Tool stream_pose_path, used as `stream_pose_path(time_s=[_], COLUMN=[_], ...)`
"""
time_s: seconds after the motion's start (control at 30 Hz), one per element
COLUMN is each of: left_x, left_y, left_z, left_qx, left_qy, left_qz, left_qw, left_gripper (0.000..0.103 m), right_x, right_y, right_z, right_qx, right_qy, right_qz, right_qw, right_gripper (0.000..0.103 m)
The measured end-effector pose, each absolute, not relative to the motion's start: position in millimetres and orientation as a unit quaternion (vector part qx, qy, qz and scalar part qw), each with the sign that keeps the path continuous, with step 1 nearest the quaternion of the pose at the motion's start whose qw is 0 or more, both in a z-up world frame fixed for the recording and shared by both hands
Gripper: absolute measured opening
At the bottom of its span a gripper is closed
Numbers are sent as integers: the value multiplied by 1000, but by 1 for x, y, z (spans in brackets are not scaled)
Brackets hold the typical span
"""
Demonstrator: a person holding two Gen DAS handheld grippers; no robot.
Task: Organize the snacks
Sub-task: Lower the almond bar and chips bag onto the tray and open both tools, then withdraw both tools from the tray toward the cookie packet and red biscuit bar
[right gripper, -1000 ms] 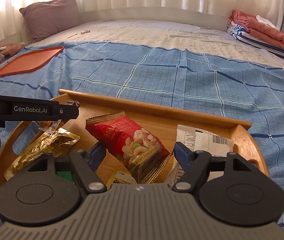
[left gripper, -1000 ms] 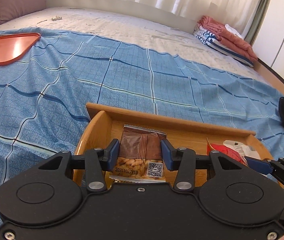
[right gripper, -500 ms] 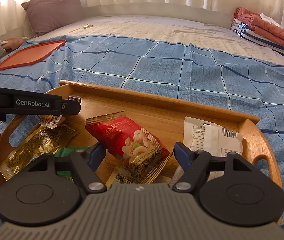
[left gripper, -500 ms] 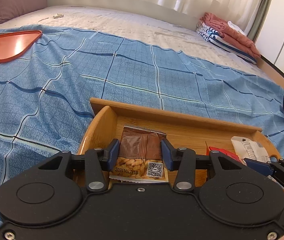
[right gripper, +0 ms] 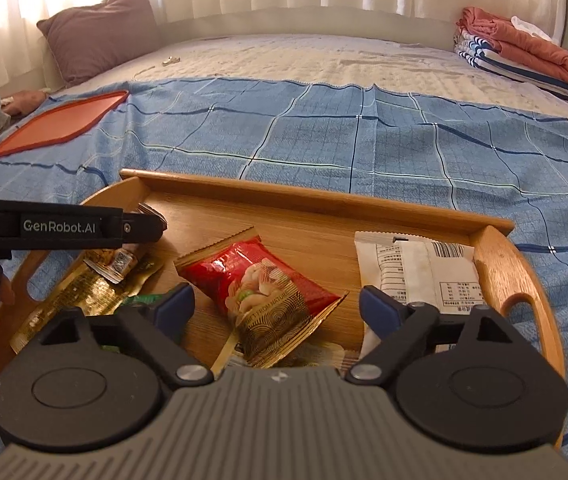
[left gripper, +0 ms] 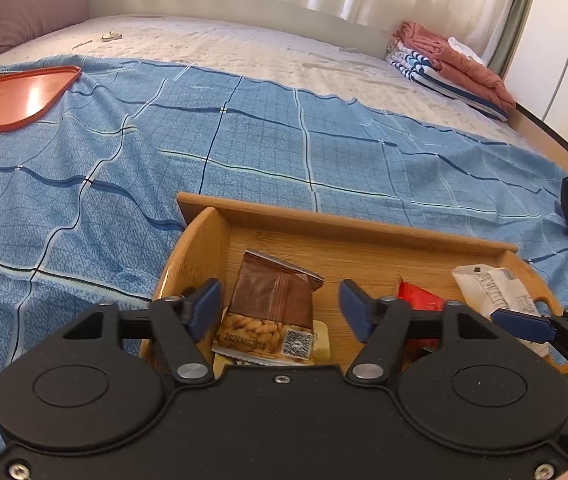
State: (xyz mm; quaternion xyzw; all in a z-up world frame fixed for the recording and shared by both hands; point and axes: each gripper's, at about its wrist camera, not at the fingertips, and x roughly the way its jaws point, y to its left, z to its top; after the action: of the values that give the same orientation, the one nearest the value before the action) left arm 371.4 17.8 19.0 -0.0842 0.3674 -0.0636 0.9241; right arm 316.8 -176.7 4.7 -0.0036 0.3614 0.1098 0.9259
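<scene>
Over the wooden tray (left gripper: 348, 226) on the bed, the left gripper (left gripper: 279, 304) is opening, its fingers parting off the brown peanut packet (left gripper: 271, 316) now lying at the tray's left end. The right gripper (right gripper: 273, 306) is widening above the red nut packet (right gripper: 261, 286), which probably needs gripping next.

A brown-and-tan peanut packet with a QR code (left gripper: 271, 316) lay flat in the light wooden handled tray (right gripper: 316, 204), between the spread fingers of the left claw (left gripper: 279, 306) and touching neither. A red-and-gold nut bag (right gripper: 261, 292) lay tilted between the right claw's (right gripper: 275, 308) opening fingers, also untouched. A white printed packet (right gripper: 424, 268) sat right of that claw; a gold wrapper (right gripper: 71, 300) lay to its left
</scene>
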Motion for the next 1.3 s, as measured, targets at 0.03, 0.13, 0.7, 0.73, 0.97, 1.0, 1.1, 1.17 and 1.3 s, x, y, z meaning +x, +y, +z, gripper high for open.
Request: stream_pose_path(time_s=[0.03,0.13,0.7,0.73,0.97,1.0,1.1,1.17,1.3], left_x=[369,359,267,261,216,208,186,172,144], left_y=[17,17,8,7,-1,-3,-7,-10,-19], left_z=[21,30,80,83,104,106,110,111,106], left_qx=[-81,-72,-27,-24,-21,-18,-21,-24,-28], left_qy=[365,354,317,315,304,302,298,293,287], left_qz=[-61,-59,-77,-79,-95,-97,-103,-111,-117], left_qw=[925,931,945,945,948,948,949,949,950], left_gripper=[74,79,93,93,95,95,95,96,96], right_x=[315,308,236,231,193,186,168,158,139], right_y=[-177,-178,-204,-206,-214,-216,-223,-228,-240], right_z=[6,12,68,72,88,90,93,93,91], right_qx=[-2,-5,-5,-3,-29,-30,-30,-33,-45], right_qy=[360,353,294,292,274,270,265,265,264], right_qz=[109,110,118,119,119,120,121,121,117], right_qw=[927,929,949,949,954,955,956,956,956], right_gripper=[95,97,102,102,103,103,103,103,103])
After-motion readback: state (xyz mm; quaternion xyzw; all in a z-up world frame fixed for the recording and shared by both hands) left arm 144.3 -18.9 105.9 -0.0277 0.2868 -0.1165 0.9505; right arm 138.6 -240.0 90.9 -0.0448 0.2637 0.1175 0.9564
